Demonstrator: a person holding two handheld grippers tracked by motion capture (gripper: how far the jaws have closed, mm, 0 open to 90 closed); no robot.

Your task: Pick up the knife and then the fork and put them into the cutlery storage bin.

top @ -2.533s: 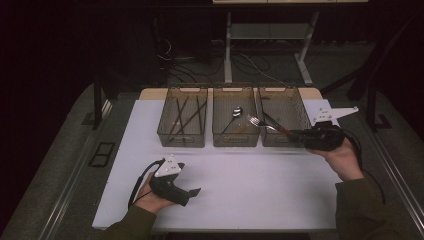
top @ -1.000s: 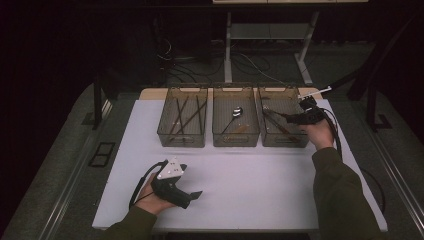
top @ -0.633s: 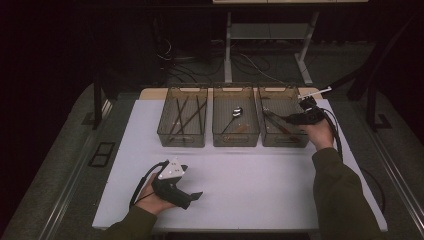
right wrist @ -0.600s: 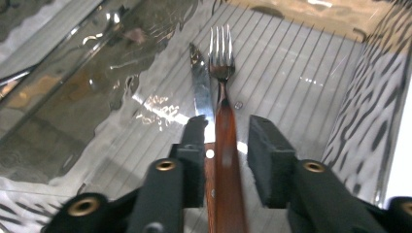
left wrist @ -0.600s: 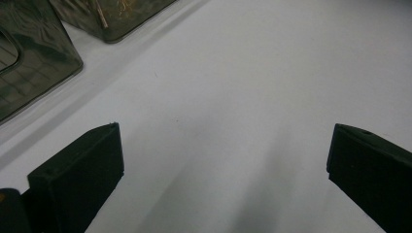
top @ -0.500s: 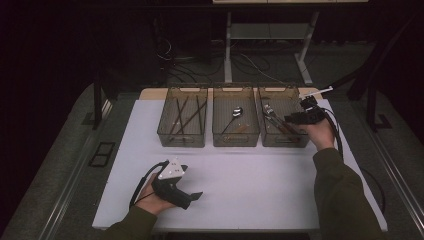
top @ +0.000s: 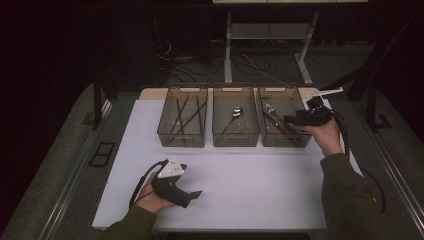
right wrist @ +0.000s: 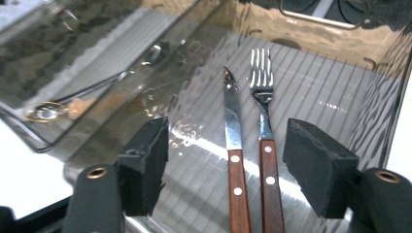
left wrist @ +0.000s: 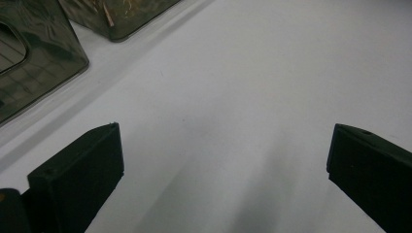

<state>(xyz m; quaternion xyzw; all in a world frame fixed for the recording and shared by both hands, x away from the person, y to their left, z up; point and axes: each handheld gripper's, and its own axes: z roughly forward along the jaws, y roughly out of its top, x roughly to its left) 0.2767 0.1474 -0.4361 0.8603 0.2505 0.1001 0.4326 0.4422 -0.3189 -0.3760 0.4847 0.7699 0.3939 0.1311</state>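
Right gripper: the black two-jaw right gripper (top: 292, 119) is held over the right-hand bin, at its right rim; its jaws have just been opening and stand released, the pads apart above the cutlery and pressing on nothing.
Knife: the steel table knife with a riveted brown wooden handle (right wrist: 232, 141) lies flat on the ribbed floor of the bin, blade pointing to the far end; in the right gripper view it sits between the two pads but below them, untouched.
Fork: the steel fork with a matching brown wooden handle (right wrist: 265, 131) lies just beside the knife, parallel to it, tines to the far end.
Right bin: the smoky see-through plastic bin on the right (top: 299, 141) is the right one of three in a row at the far side of the white worktop (top: 250, 175).
Middle bin: the middle smoky plastic bin (top: 236, 142) holds a metal spoon (top: 234, 115).
Left bin: the left smoky plastic bin (top: 180, 142) holds several long dark sticks, possibly chopsticks; the high view is too dim to be sure.
Left gripper: the black left gripper with a grey three-cornered plate (top: 196, 193) rests at the near left of the worktop, well apart from the bins; its jaws stand wide and released over bare white surface.
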